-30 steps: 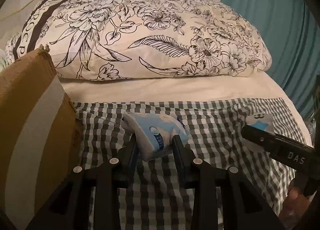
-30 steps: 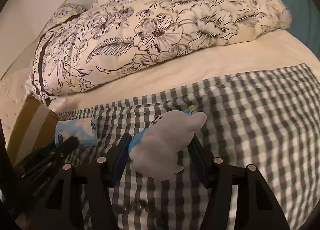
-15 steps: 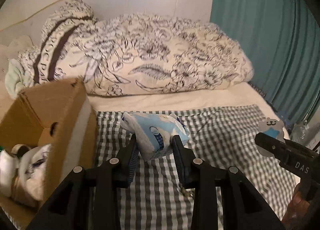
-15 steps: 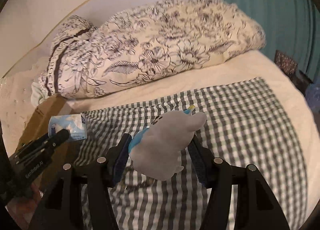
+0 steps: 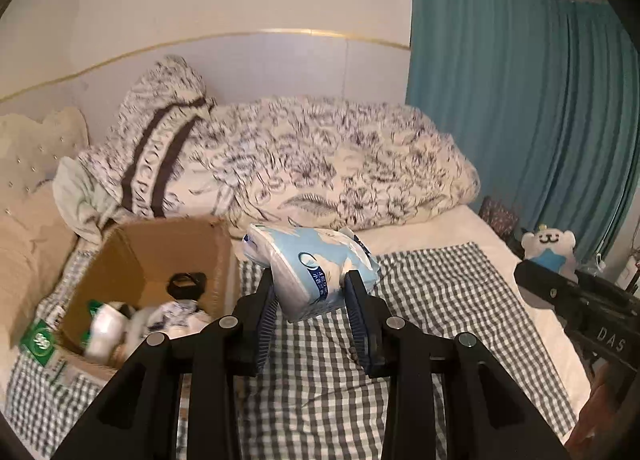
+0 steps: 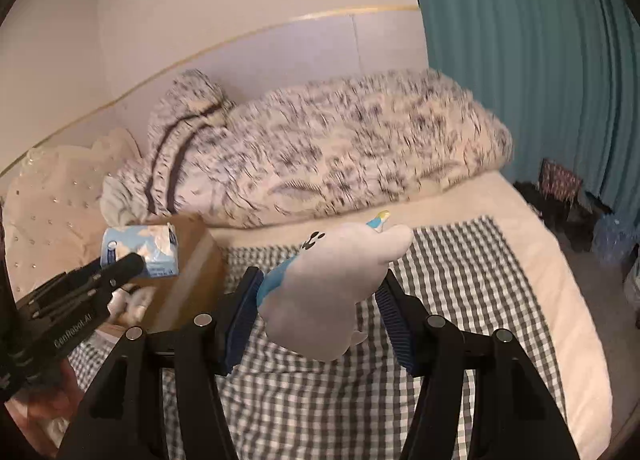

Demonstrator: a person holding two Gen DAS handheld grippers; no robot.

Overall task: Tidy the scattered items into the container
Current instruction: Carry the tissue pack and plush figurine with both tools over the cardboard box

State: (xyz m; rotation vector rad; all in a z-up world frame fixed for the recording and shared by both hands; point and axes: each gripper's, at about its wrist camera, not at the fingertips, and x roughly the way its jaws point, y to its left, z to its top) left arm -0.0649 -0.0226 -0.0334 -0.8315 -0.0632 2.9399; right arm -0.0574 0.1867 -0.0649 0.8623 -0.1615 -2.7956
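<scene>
**Two items gripped and raised, box already partly filled**

A pale blue tissue pack [image 5: 316,274] is clamped between the pads of the left gripper [image 5: 314,306] at the centre of the left wrist view, held clear above the checked blanket [image 5: 432,300]. A grey plush toy [image 6: 332,292] is pinched by the right gripper [image 6: 320,312] at the centre of the right wrist view, likewise off the bed. The cardboard box [image 5: 132,256], at the lower left of the left wrist view, is seen to hold several white and green items already. Neither carried item is over the opening yet. Both are judged to remain to be carried across and released; no further loose items can be made out on the blanket.
</scene>
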